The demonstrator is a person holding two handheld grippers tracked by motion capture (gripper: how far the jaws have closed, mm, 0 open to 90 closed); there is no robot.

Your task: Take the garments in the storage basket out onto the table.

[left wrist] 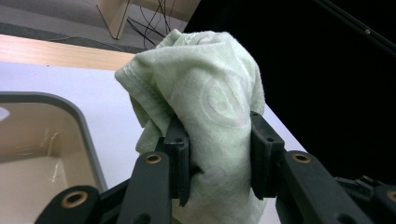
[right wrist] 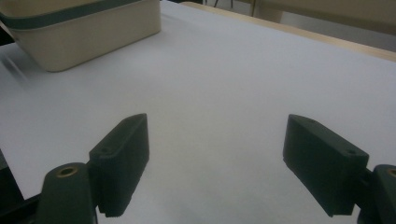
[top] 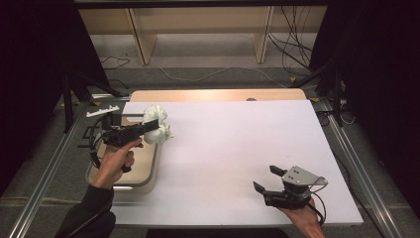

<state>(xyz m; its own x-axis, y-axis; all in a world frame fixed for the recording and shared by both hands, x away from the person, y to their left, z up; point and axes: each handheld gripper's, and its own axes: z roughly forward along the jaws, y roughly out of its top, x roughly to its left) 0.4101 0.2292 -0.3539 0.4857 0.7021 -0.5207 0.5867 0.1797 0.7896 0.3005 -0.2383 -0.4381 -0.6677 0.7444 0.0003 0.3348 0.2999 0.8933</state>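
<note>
Seemingly above tub (top: 151, 171) rim, left gripper (top: 148, 126) clamps cloth (left wrist: 205, 93)

The bunched pale-green terry cloth (left wrist: 205, 93) bears a faint raised ring pattern. The rounded plastic tub (top: 151, 171) at nine o'clock is beige with a grey rim. The flat white surface (top: 233, 148) is plain, edged in light wood at twelve o'clock. Both tools are black.

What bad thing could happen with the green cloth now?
The left gripper pinches only a bunched fold of the green cloth, so it might slip out and drop. It hangs by the rim of the beige tub, so a loose end could snag there. The right gripper waits open, far off.
</note>
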